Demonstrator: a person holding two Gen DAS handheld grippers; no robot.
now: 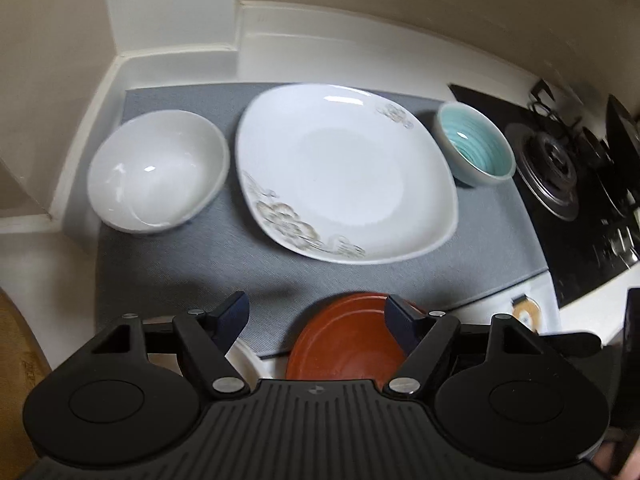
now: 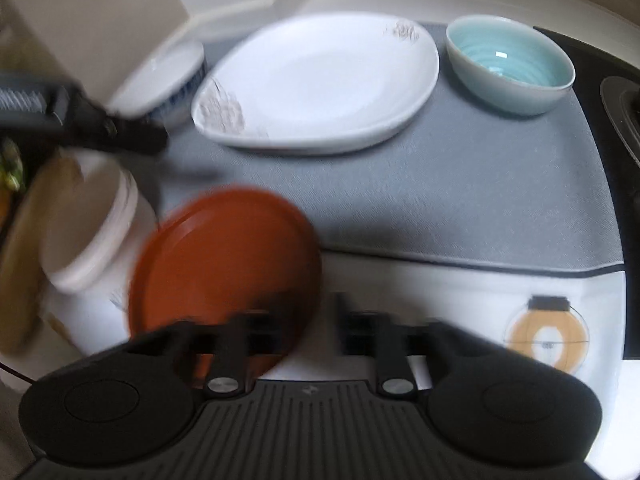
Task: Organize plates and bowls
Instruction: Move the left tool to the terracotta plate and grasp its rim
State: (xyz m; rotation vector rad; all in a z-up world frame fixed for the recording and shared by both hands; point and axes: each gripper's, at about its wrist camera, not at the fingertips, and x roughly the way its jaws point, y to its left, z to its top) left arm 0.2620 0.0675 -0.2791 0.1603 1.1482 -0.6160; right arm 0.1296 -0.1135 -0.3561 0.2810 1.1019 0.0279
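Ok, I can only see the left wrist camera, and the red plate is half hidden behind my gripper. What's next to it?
Observer: A white lidded tub stands just left of the red plate. The picture is too blurred to tell if they touch.
Operator: Is the plate all on the grey mat?
Observer: No. Its near part reaches past the edge of the grey mat, over the white counter.
Operator: Is the white bowl plain on the outside too?
Observer: No, the white bowl has blue stripes on its outer wall.
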